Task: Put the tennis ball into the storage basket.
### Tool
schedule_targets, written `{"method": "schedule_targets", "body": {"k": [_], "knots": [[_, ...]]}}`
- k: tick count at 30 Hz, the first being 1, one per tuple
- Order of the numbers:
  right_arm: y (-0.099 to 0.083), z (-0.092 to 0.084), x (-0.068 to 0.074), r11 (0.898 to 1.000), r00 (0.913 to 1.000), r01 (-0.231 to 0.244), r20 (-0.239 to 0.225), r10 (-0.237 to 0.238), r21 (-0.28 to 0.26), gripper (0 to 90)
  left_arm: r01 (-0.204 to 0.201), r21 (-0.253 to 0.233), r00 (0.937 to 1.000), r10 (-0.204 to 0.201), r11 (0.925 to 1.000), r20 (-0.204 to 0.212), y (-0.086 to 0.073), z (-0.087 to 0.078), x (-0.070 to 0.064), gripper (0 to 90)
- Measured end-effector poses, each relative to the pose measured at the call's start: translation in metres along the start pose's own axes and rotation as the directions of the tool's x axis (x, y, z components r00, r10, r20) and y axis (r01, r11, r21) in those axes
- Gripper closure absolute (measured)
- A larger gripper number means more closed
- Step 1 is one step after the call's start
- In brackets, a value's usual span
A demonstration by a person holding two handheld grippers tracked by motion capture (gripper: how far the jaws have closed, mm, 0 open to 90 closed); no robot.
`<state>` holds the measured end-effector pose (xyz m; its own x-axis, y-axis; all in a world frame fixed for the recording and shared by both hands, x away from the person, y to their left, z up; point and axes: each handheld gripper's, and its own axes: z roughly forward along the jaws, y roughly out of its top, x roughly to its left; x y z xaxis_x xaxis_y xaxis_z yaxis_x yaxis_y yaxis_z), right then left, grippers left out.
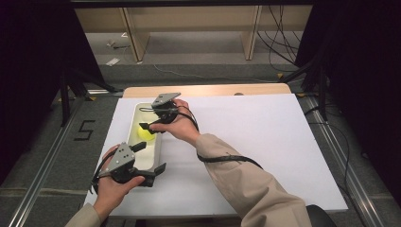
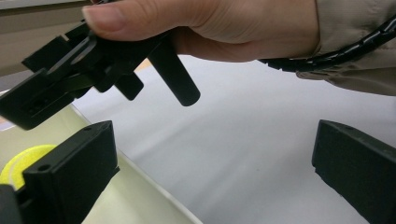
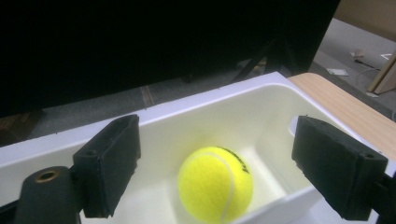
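Observation:
A yellow tennis ball lies in a long white tray at the left of the table. My right gripper hovers over the tray's middle. Its jaws stand open, well apart, above the ball and clear of it. My left gripper is open at the tray's near end. One jaw is over the tray's inside and the other over the white sheet, with the tray's right wall between them. In the left gripper view the ball peeks out behind the left jaw.
A white sheet covers the table to the right of the tray. The wooden table edge shows at the far side. Metal rails flank the table, and cables lie on the floor beyond it.

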<state>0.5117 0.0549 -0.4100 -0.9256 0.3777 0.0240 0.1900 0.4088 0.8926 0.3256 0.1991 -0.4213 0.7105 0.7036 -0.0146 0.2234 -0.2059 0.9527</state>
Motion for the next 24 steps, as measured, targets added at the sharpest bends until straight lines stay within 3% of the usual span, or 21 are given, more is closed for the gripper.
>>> {"method": "schedule_targets", "body": {"k": [24], "knots": [[-0.018, -0.06, -0.015, 0.999, 0.9988, -0.015, 0.047, 0.016, -0.033, 16.8, -0.002, 0.0, 1.0, 0.002, 1.0, -0.001, 0.0, 0.0, 0.0, 0.0]]}}
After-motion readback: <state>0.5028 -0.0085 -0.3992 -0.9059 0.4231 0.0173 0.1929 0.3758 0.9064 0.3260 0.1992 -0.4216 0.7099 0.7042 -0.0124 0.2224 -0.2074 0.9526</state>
